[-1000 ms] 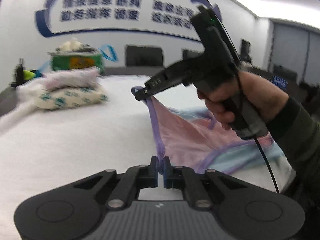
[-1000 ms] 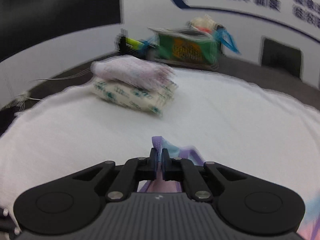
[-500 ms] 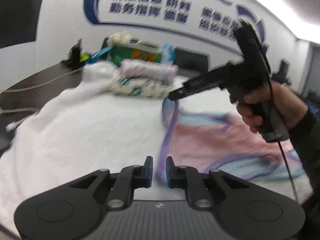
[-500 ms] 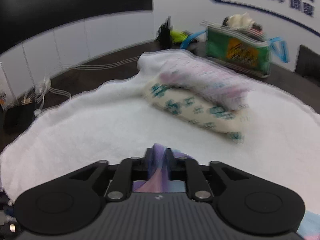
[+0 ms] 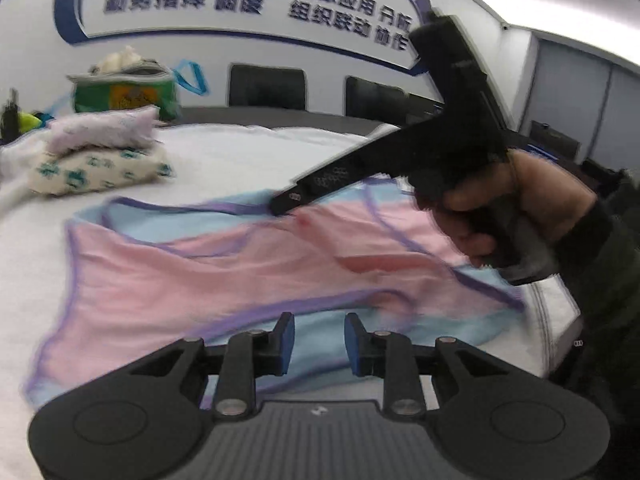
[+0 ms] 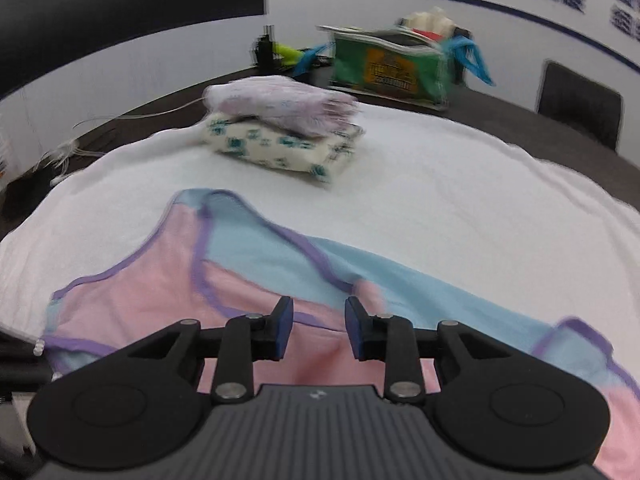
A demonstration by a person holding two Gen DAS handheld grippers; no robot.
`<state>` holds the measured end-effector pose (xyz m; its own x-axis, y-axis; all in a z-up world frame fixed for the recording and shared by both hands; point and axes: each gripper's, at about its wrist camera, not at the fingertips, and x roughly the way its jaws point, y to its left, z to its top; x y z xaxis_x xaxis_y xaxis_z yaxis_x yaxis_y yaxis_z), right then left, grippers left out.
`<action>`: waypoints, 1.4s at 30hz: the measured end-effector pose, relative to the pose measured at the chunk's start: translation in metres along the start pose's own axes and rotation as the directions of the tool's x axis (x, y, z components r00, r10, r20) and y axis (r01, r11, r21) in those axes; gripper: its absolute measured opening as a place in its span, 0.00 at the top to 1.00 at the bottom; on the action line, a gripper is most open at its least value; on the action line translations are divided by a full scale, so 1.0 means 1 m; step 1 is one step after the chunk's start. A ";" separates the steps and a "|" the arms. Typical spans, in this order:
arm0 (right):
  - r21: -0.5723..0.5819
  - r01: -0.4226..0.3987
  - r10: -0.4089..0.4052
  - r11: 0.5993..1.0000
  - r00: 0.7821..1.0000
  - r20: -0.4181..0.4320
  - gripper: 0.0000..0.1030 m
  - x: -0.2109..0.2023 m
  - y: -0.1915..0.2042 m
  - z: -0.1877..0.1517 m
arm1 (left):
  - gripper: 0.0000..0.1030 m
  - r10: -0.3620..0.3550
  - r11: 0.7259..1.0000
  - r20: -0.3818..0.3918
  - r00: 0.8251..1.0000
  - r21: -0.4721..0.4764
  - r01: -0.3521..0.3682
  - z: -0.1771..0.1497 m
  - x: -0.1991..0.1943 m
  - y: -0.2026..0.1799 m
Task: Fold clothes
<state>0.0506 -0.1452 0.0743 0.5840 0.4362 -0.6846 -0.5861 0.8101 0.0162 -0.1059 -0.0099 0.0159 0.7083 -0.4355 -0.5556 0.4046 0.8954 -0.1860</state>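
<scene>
A pink and light-blue garment (image 5: 208,264) with purple trim lies spread flat on the white towel (image 5: 248,156). My left gripper (image 5: 320,340) hovers over its near edge. Its jaws are opening, and the cloth lies under the gap without being pinched. In the right wrist view the same garment (image 6: 160,304) lies below my right gripper (image 6: 319,328). Those jaws are opening too, with nothing pressed between the blue pads. In the left wrist view a hand (image 5: 516,208) holds the right gripper over the garment's far edge.
A folded stack of clothes (image 6: 280,128) sits at the towel's far left. Behind it a green bag (image 6: 392,68) stands on the dark table. Cables (image 6: 60,152) trail off the left side. Black chairs (image 5: 266,88) line the wall.
Both grippers were shut on the purple trim, holding the garment up. Both have opened and let go, and the garment now lies flat on the towel.
</scene>
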 end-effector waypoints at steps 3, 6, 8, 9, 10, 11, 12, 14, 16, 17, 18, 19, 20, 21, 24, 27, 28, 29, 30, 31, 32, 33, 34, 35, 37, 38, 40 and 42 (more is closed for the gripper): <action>0.047 0.027 -0.027 0.999 1.000 -0.003 0.73 0.009 -0.016 -0.002 | 0.71 -0.015 1.000 -0.005 1.000 0.018 0.015 -0.001 0.011 -0.015; 0.074 0.005 -0.005 0.997 1.000 -0.006 0.87 0.012 -0.026 -0.011 | 0.96 -0.018 0.999 -0.034 0.999 0.029 0.019 -0.005 0.017 -0.022; 0.085 0.023 -0.024 0.996 1.000 0.002 0.87 0.006 -0.030 -0.017 | 0.96 -0.025 1.000 -0.044 0.999 0.000 0.025 -0.007 0.016 -0.015; 0.093 0.047 -0.048 0.995 0.999 0.014 0.85 -0.002 -0.032 -0.021 | 0.96 -0.026 1.000 -0.041 0.999 -0.011 0.026 -0.008 0.014 -0.009; 0.117 0.070 -0.076 0.991 0.996 0.054 0.77 -0.021 -0.038 -0.029 | 0.95 -0.022 1.000 -0.039 0.999 -0.015 0.021 -0.007 0.011 -0.004; 0.144 0.091 -0.105 0.985 0.990 0.095 0.71 -0.040 -0.044 -0.037 | 0.94 -0.018 1.000 -0.036 0.999 -0.016 0.017 -0.007 0.008 0.000; 0.184 0.109 -0.134 0.977 0.982 0.130 0.58 -0.059 -0.051 -0.047 | 0.91 -0.021 1.000 -0.034 0.999 -0.015 0.021 -0.007 0.005 0.002; 0.261 0.147 -0.189 0.954 0.971 0.144 0.58 -0.089 -0.064 -0.074 | 0.68 -0.049 0.999 -0.031 0.998 -0.010 0.049 -0.004 0.004 0.000; 0.326 0.161 -0.217 0.932 0.966 0.143 0.58 -0.112 -0.069 -0.104 | 0.57 -0.086 0.996 -0.022 0.996 0.026 0.086 -0.004 0.005 -0.009; 0.337 0.145 -0.200 0.930 0.971 0.134 0.58 -0.118 -0.065 -0.117 | 0.58 -0.076 0.996 -0.027 0.997 0.054 0.077 -0.005 0.007 -0.013; 0.335 0.128 -0.179 0.933 0.976 0.127 0.58 -0.123 -0.059 -0.129 | 0.58 -0.060 0.995 -0.034 0.998 0.082 0.062 -0.005 0.010 -0.017; 0.331 0.115 -0.166 0.937 0.977 0.130 0.58 -0.127 -0.050 -0.142 | 0.69 -0.044 0.993 -0.041 0.998 0.111 0.048 -0.006 0.013 -0.022; 0.327 0.103 -0.154 0.939 0.979 0.136 0.58 -0.131 -0.043 -0.152 | 0.96 -0.033 0.992 -0.057 0.998 0.118 0.039 -0.007 0.016 -0.022; 0.318 0.093 -0.143 0.943 0.980 0.137 0.59 -0.132 -0.037 -0.160 | 0.92 -0.036 0.994 -0.076 0.996 0.102 0.044 -0.006 0.017 -0.019; 0.304 0.096 -0.135 0.948 0.985 0.109 0.94 -0.135 -0.031 -0.179 | 0.93 -0.100 0.995 -0.099 0.990 0.012 0.102 -0.006 0.007 0.001; 0.328 0.115 -0.153 0.938 0.984 0.093 0.97 -0.140 -0.039 -0.193 | 0.92 -0.152 0.987 -0.118 0.981 -0.077 0.144 -0.006 -0.003 0.019; 0.342 0.107 -0.152 0.934 0.982 0.108 0.97 -0.144 -0.041 -0.197 | 0.86 -0.175 0.982 -0.119 0.977 -0.093 0.164 -0.006 -0.005 0.023; 0.353 0.098 -0.152 0.930 0.980 0.126 0.96 -0.148 -0.043 -0.201 | 0.75 -0.197 0.977 -0.120 0.973 -0.109 0.185 -0.007 -0.008 0.026; 0.336 0.087 -0.148 0.938 0.976 0.160 0.94 -0.153 -0.044 -0.205 | 0.68 -0.200 0.977 -0.104 0.974 -0.093 0.191 -0.009 -0.011 0.026; 0.318 0.070 -0.138 0.946 0.971 0.196 0.86 -0.158 -0.044 -0.209 | 0.60 -0.199 0.979 -0.085 0.976 -0.070 0.193 -0.010 -0.013 0.025; 0.300 0.054 -0.127 0.952 0.965 0.229 0.80 -0.162 -0.044 -0.212 | 0.59 -0.198 0.980 -0.066 0.978 -0.047 0.195 -0.012 -0.016 0.024; 0.291 0.043 -0.118 0.956 0.963 0.243 0.68 -0.163 -0.045 -0.215 | 0.59 -0.189 0.982 -0.060 0.980 -0.020 0.188 -0.013 -0.017 0.020; 0.276 0.045 -0.119 0.960 0.959 0.256 0.67 -0.164 -0.044 -0.217 | 0.59 -0.179 0.983 -0.060 0.982 0.014 0.181 -0.013 -0.016 0.014; 0.247 0.038 -0.108 0.968 0.956 0.274 0.67 -0.162 -0.042 -0.218 | 0.59 -0.171 0.983 -0.061 0.983 0.049 0.175 -0.014 -0.015 0.009; 0.204 0.006 -0.067 0.979 0.954 0.292 0.67 -0.155 -0.040 -0.220 | 0.61 -0.140 0.981 -0.076 0.987 0.121 0.149 -0.014 -0.011 -0.002; 0.187 -0.009 -0.047 0.982 0.954 0.295 0.67 -0.151 -0.039 -0.222 | 0.72 -0.129 0.981 -0.086 0.988 0.133 0.140 -0.014 -0.010 -0.002; 0.172 -0.008 -0.043 0.985 0.955 0.292 0.87 -0.147 -0.040 -0.225 | 0.90 -0.110 0.981 -0.107 0.988 0.146 0.125 -0.015 -0.007 -0.002; 0.170 -0.012 -0.039 0.985 0.955 0.294 0.95 -0.147 -0.043 -0.229 | 0.90 -0.164 0.980 -0.121 0.979 0.093 0.175 -0.013 -0.010 0.007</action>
<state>-0.1383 -0.3342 0.0074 0.7456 0.5001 -0.4405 -0.4893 0.8595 0.1476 -0.1175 0.0022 0.0095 0.5570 -0.5616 -0.6118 0.5745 0.7925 -0.2045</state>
